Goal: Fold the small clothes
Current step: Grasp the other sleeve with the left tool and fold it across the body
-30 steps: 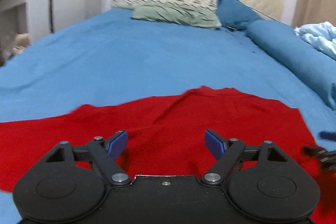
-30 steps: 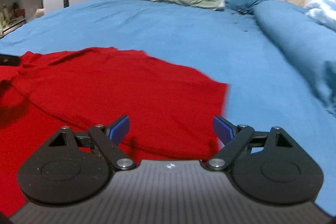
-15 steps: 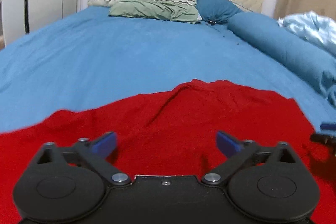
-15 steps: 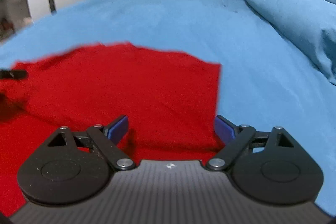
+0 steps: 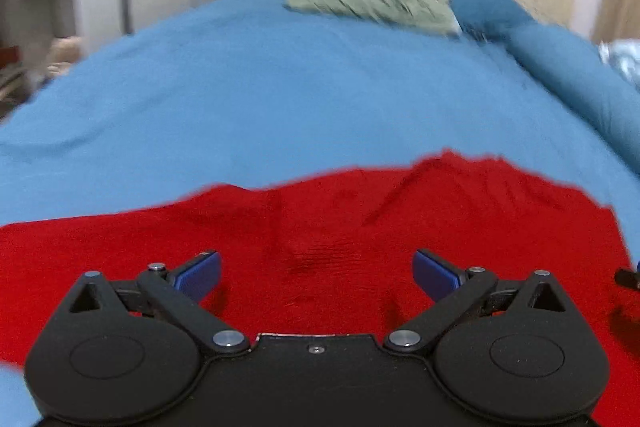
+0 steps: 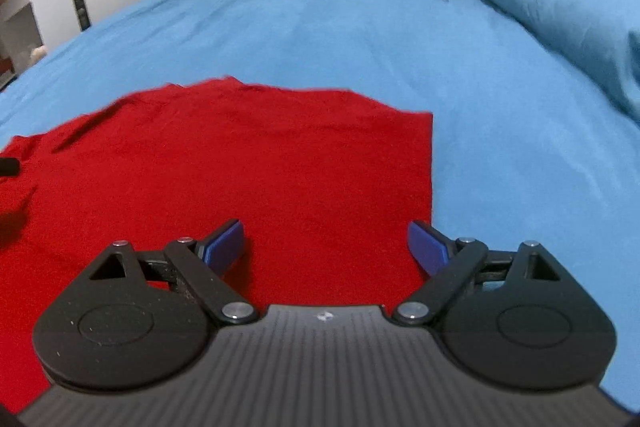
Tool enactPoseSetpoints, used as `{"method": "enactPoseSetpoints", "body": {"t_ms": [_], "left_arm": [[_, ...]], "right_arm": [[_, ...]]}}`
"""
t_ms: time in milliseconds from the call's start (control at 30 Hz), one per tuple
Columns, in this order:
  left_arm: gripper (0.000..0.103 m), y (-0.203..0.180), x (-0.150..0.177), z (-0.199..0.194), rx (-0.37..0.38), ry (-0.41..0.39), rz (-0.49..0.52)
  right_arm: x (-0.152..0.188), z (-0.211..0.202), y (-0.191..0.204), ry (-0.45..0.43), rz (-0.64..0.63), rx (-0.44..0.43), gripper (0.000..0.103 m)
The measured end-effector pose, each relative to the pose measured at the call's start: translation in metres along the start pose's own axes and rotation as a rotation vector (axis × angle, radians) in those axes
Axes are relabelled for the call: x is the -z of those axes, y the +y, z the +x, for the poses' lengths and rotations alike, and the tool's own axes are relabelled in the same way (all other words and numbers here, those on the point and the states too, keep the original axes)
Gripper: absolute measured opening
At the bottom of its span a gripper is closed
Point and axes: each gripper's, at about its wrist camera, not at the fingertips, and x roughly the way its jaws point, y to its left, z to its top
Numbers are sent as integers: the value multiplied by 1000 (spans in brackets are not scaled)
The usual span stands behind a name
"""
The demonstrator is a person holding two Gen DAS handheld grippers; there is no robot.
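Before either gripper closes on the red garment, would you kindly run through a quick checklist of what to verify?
1. Left gripper open, nothing held: ok.
2. Right gripper open, nothing held: ok.
3. Red garment lying spread on the bed: ok, with a few creases near its far edge.
4. Right gripper lined up with the garment's right edge: ok, its right finger sits at that edge.
5. Fingers touching the cloth: cannot tell.
6. Left view sharp enough for aiming: not ok, blurred.
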Motion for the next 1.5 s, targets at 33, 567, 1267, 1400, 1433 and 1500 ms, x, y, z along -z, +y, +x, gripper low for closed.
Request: {"method": "enactPoseSetpoints", "body": {"t_ms": [33, 567, 1267, 1400, 1433, 1500], "left_arm": [[103, 6, 0, -17, -25, -16, -24], [103, 200, 13, -79, -362, -99, -548], [10, 264, 45, -41, -475, -63, -673], [6, 249, 31, -53, -468, -113, -615], [6, 243, 26, -56, -464, -129, -593], [6, 229, 15, -61, -452, -157, -550]], "right_arm": [[-1, -13, 1, -16, 4, -22, 103], [-34, -70, 115, -62, -64, -200, 103], [-13, -41, 176, 2, -58, -255, 103], [-14, -45, 165, -1, -12, -260, 103], [-15, -47, 162, -4, -6, -259, 103], [-17, -52, 157, -11, -1, -256, 103]]}}
